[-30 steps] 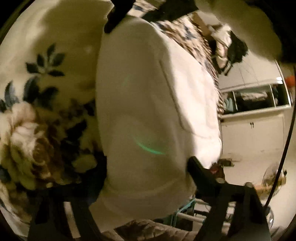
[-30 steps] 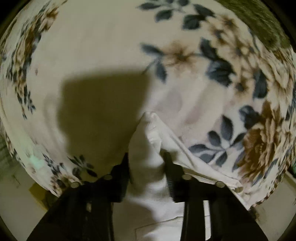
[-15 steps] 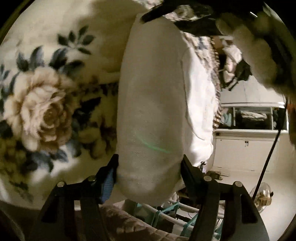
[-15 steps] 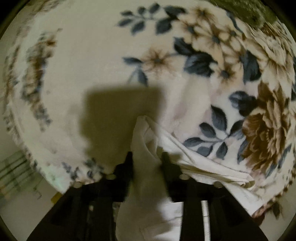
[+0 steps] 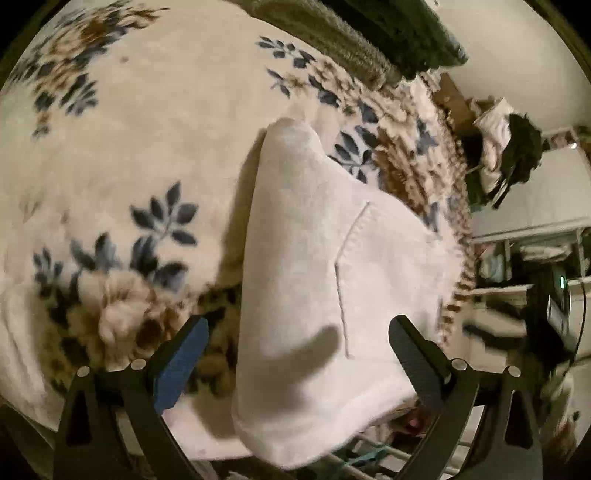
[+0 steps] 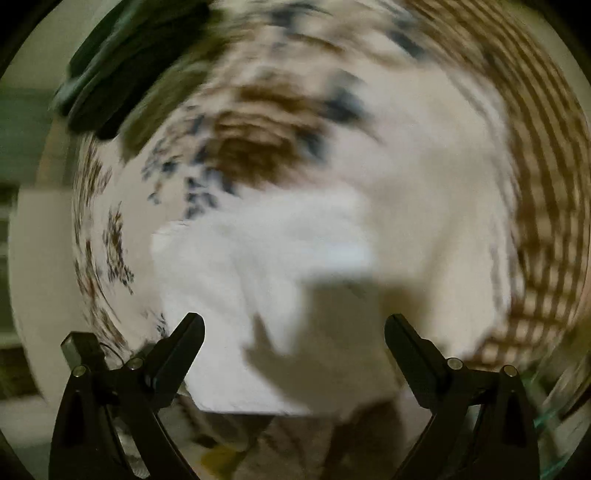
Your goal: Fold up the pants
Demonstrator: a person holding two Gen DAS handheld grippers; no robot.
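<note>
The white pants (image 5: 317, 280) lie folded in a long bundle on the floral blanket (image 5: 147, 147), a pocket seam showing on top. My left gripper (image 5: 295, 332) is open, its fingers wide apart on either side of the bundle's near end, not touching it. In the right wrist view the picture is heavily blurred by motion; the pants (image 6: 251, 280) show as a white patch on the blanket (image 6: 424, 166). My right gripper (image 6: 293, 328) is open and empty above them.
The bed edge runs along the right in the left wrist view, with white cabinets and shelves (image 5: 535, 240) and a dark pile of clothes (image 5: 517, 155) beyond. A dark green pillow or cover (image 5: 369, 33) lies at the bed's far end.
Both grippers have opened and let go of the pants. The pants now lie on the blanket. The right gripper is swinging fast, pulled back from the cloth.
</note>
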